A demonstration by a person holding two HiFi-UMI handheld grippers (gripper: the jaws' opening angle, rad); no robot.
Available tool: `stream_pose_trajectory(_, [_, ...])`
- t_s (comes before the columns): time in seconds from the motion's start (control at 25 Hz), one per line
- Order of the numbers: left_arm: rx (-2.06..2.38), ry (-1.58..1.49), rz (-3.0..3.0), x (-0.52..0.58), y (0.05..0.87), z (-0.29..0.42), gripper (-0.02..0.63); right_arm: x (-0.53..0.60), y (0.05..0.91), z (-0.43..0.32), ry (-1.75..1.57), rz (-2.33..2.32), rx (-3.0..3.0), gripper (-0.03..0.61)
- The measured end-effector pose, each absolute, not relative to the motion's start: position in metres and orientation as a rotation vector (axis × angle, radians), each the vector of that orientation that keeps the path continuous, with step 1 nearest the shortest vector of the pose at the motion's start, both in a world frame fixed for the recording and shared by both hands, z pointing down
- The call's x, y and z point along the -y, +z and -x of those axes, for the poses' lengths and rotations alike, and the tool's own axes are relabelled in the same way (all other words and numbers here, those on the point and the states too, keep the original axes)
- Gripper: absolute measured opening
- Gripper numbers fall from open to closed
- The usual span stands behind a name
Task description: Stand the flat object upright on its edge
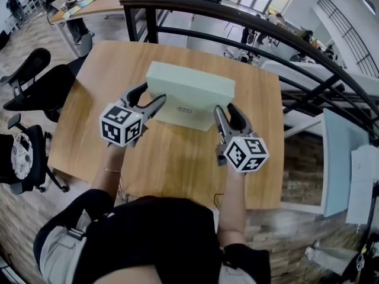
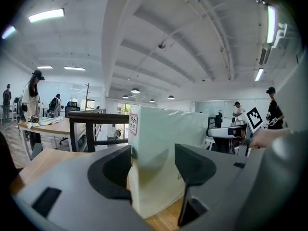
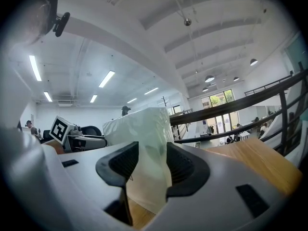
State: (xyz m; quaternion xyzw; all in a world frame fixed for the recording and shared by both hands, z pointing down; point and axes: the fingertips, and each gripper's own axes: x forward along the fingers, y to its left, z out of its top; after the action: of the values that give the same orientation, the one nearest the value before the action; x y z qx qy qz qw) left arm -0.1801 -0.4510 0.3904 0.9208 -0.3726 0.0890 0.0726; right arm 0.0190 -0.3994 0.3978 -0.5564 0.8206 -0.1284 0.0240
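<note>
The person's two arms reach forward, one to each end of the box. There are two tongs. The left tongs (image 1: pixel 153 94) are clamped on the left end of the one pale green flat box wrapped in clear plastic (image 1: pixel 189 87). The right tongs (image 1: pixel 226 108) squeeze its right end. The box stands up on its long edge on the light wooden desk (image 1: pixel 177 164). Two black office chairs (image 1: pixel 35 81) sit to the left. Past the desk curves a black metal railing (image 1: pixel 237 16).

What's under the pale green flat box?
Only the light wooden table shows below the pale green flat box; the spot directly beneath its lower edge is hidden.
</note>
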Motion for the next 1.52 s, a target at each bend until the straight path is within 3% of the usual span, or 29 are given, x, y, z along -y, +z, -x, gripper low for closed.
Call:
stream_pose_trajectory(0.48, [1.133, 0.244, -2.727, 0.441, 0.409, 0.198, 0.290, 0.378, 0.420, -0.016, -0.476, 1.729, -2.504, 0.189])
stream_pose_trajectory(0.6, [1.137, 0.214, -2.709, 0.433, 0.415, 0.203, 0.287, 0.371, 0.427, -0.019, -0.497, 1.748, -2.479, 0.137])
stream_pose_trajectory(0.64, [1.140, 0.201, -2.706, 0.430, 0.417, 0.206, 0.273, 0.368, 0.429, -0.020, -0.499, 1.758, -2.466, 0.118])
stream_pose_trajectory(0.76, [1.159, 0.145, -2.687, 0.423, 0.420, 0.215, 0.132, 0.362, 0.433, -0.024, -0.494, 1.792, -2.422, 0.074])
stream_pose_trajectory(0.88, [1.180, 0.132, -2.657, 0.421, 0.427, 0.223, 0.072, 0.358, 0.436, -0.027, -0.496, 1.812, -2.390, 0.060])
stream_pose_trajectory(1.52, [1.160, 0.187, -2.682, 0.418, 0.433, 0.210, 0.052, 0.355, 0.441, -0.021, -0.529, 1.789, -2.424, 0.037])
